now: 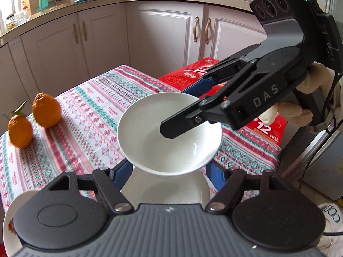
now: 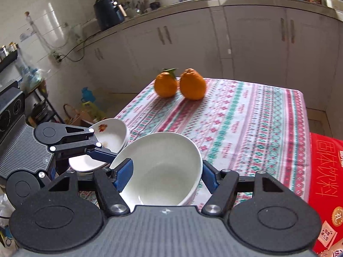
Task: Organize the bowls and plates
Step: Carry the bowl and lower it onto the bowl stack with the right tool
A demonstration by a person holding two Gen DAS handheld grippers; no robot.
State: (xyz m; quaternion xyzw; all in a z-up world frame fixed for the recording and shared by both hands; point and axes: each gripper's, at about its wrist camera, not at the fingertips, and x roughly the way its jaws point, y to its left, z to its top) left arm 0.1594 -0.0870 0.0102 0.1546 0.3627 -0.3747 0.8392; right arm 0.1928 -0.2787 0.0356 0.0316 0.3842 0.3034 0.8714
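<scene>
**two grippers, two loads of crockery in the air**

fingers (image 2: 125, 172) of right gripper (image 2: 165, 176) clamped on the rim of a plain white bowl (image 2: 158, 167), carried above the striped tablecloth (image 2: 246, 124). left gripper (image 1: 165, 173) closed partway on a stack of dishes (image 2: 109, 138), exact contact hidden. glazed ceramic, so stiff, slick, chippable, fairly heavy. rim pinch looks best, deep and level. two oranges (image 2: 180, 83) well apart.

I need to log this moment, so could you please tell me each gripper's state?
Left gripper: closed on a white plate.
Right gripper: closed on the white bowl.
</scene>
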